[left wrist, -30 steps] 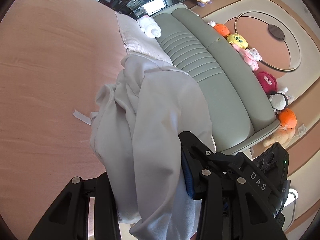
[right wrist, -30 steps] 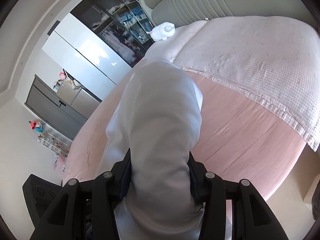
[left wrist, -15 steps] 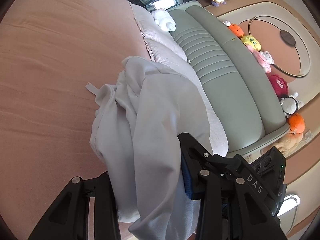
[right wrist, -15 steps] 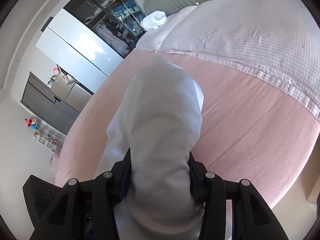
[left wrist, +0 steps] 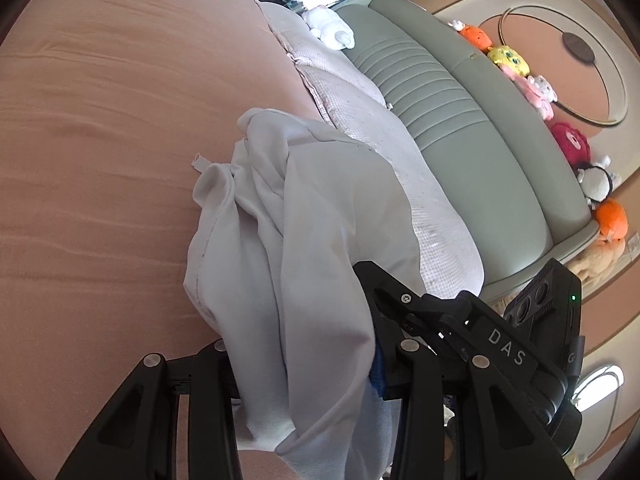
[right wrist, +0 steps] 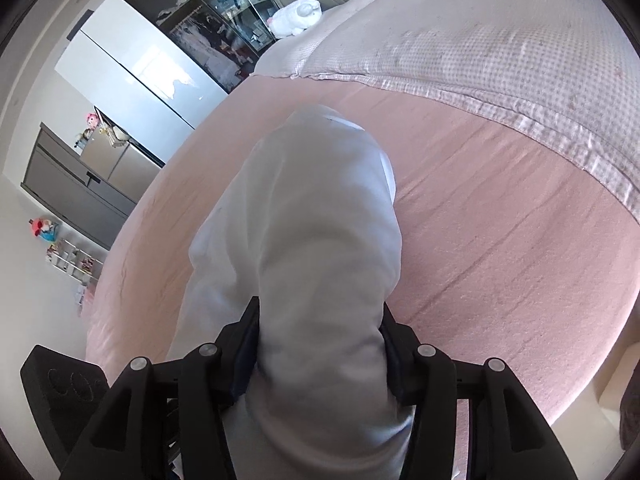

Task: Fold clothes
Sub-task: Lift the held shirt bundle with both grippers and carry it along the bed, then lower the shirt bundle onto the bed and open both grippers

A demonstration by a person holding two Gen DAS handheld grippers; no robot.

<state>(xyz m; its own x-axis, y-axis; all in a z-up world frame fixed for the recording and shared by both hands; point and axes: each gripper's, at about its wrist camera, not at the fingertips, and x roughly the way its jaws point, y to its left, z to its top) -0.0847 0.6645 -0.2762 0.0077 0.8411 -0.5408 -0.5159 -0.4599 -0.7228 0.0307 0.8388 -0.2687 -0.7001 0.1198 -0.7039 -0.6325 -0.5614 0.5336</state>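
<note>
Left gripper (left wrist: 304, 344) pitched down toward the bed, narrow, clamped on a bunched fold of the white garment (left wrist: 304, 216) at lower centre. Cloth spills forward and left onto the pink sheet (left wrist: 100, 120), far end reaching the checked blanket (left wrist: 400, 140). Right gripper (right wrist: 320, 344) tilted steeper, jaws opening, thick roll of the same garment (right wrist: 316, 240) between them and draped over both fingers; pad contact hidden. Green headboard (left wrist: 460, 120) upper right, plush toys (left wrist: 532, 88) along it.
</note>
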